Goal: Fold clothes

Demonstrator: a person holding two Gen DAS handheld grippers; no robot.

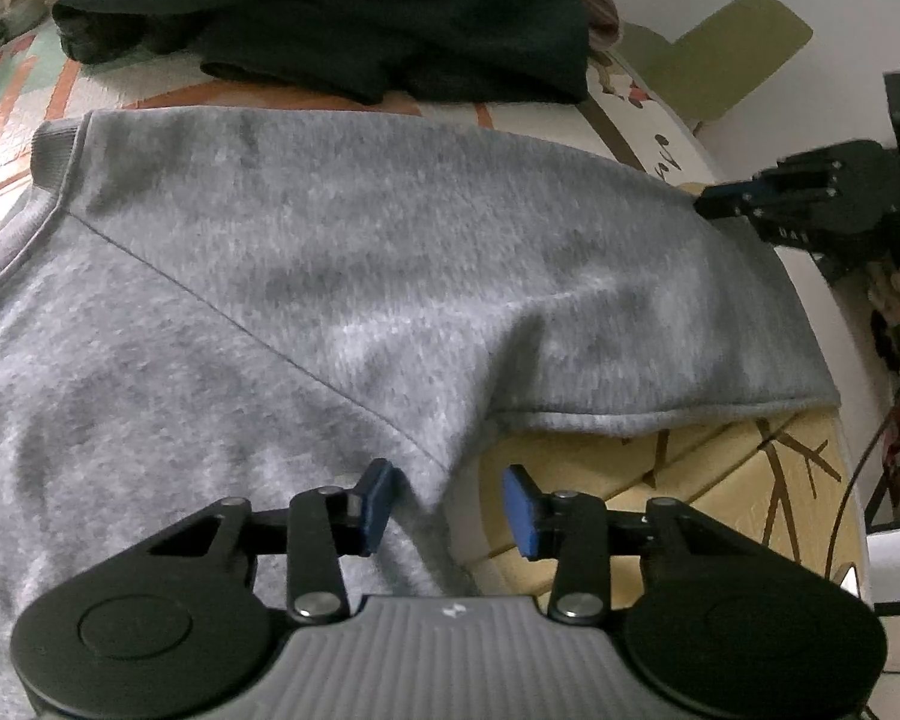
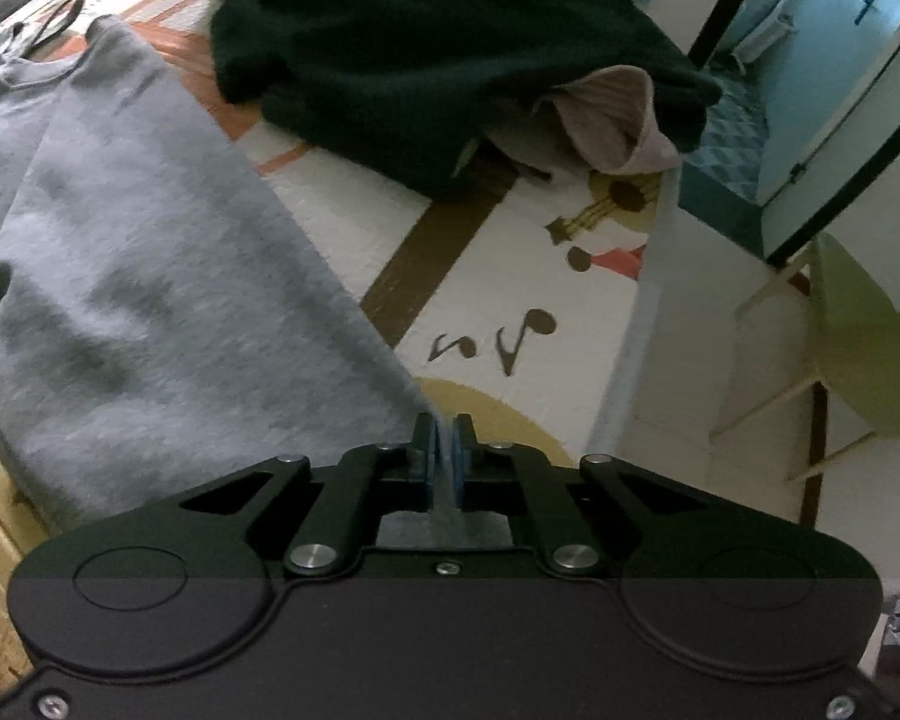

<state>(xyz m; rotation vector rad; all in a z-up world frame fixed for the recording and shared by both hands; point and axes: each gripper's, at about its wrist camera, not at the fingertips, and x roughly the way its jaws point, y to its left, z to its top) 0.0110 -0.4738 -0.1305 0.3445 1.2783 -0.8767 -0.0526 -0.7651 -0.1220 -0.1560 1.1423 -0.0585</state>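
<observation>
Pinching fleecy grey sweatshirt [image 2: 150, 276] sleeve

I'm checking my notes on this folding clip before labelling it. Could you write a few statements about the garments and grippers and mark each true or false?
1. The grey sweatshirt lies spread on the patterned mat. True.
2. The right gripper has its jaws spread wide. False: they are shut on the sweatshirt's sleeve end.
3. The left gripper has its jaws apart around the underarm fold. True.
4. The dark garment lies on top of the grey sweatshirt. False: it sits apart, farther back on the mat.
5. A green chair stands beside the table. True.
</observation>
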